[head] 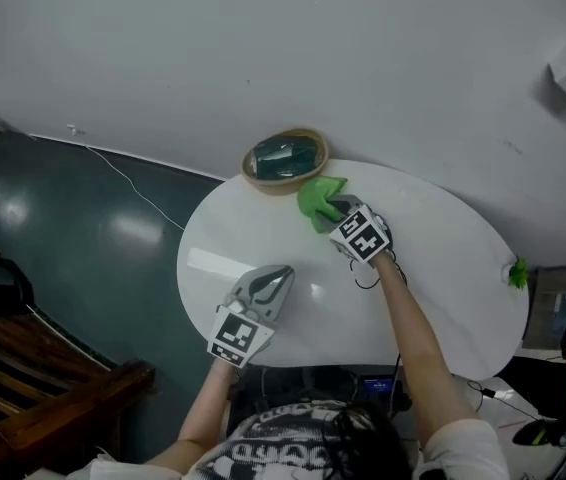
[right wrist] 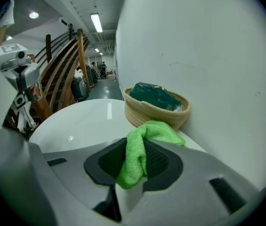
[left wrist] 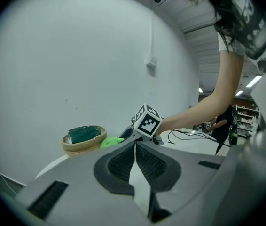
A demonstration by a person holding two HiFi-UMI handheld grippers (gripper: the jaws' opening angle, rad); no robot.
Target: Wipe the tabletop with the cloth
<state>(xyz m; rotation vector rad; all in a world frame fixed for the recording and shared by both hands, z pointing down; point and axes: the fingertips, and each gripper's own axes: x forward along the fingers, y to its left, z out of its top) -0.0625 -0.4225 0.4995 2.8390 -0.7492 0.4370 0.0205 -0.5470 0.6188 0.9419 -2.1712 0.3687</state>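
A bright green cloth (head: 317,198) lies bunched at the far side of the white round table (head: 443,258), just in front of a woven basket (head: 284,161). My right gripper (head: 333,211) is shut on the green cloth (right wrist: 137,152), which is pinched between its dark pads and spills out toward the woven basket (right wrist: 155,109). My left gripper (head: 272,287) hovers over the table's near left part, shut with nothing in it. In the left gripper view its pads (left wrist: 147,164) meet along a thin line, and the cloth (left wrist: 111,142) shows beyond them.
The basket holds a dark green packet (right wrist: 154,97) and stands against the pale wall. A small green object (head: 517,274) sits at the table's right edge. Dark floor and wooden furniture (head: 53,388) lie to the left. A cable (head: 123,183) runs across the floor.
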